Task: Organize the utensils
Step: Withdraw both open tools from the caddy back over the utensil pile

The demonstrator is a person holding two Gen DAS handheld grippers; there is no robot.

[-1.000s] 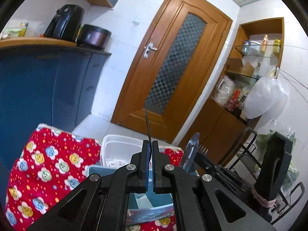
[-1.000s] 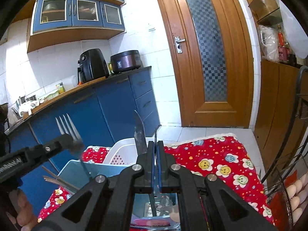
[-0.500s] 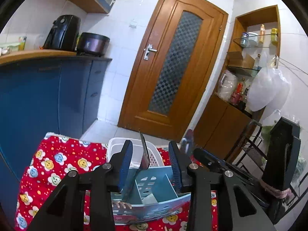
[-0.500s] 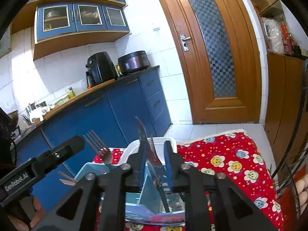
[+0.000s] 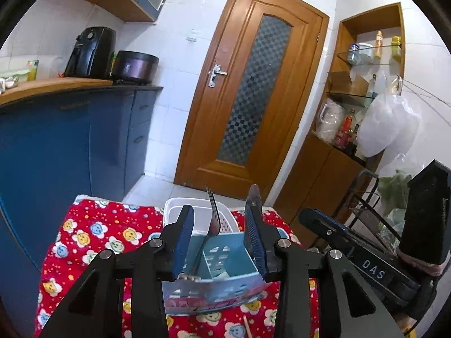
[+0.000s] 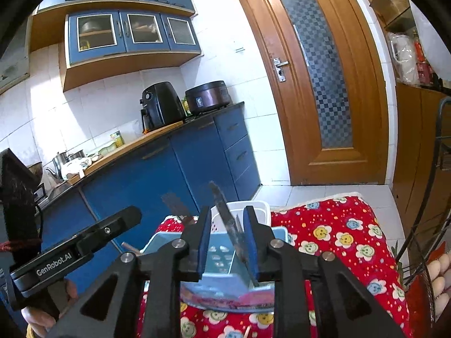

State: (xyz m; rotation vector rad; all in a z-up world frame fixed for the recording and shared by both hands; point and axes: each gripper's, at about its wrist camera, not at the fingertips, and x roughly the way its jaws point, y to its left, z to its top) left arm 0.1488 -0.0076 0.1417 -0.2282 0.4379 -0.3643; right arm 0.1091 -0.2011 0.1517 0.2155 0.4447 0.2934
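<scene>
A light blue utensil caddy (image 5: 222, 256) with compartments stands on the red flowered cloth (image 5: 93, 233). It also shows in the right wrist view (image 6: 222, 256). A fork (image 5: 213, 217) stands upright in a left compartment, free between the open fingers of my left gripper (image 5: 219, 238). A knife (image 6: 229, 222) leans in the caddy between the open fingers of my right gripper (image 6: 227, 242); it also shows in the left wrist view (image 5: 254, 197). Both grippers hover just above the caddy and hold nothing.
A white plastic basket (image 5: 180, 208) sits behind the caddy. Chopsticks (image 6: 128, 246) stick out at the caddy's left. A wooden stick (image 5: 248, 325) lies on the cloth in front. Blue cabinets (image 5: 70, 140) stand to the left, a black wire rack (image 5: 375, 214) to the right.
Both grippers went from shut on their utensils to wide open. The fork and the knife now stand in the caddy, and both grippers have pulled back a little.
</scene>
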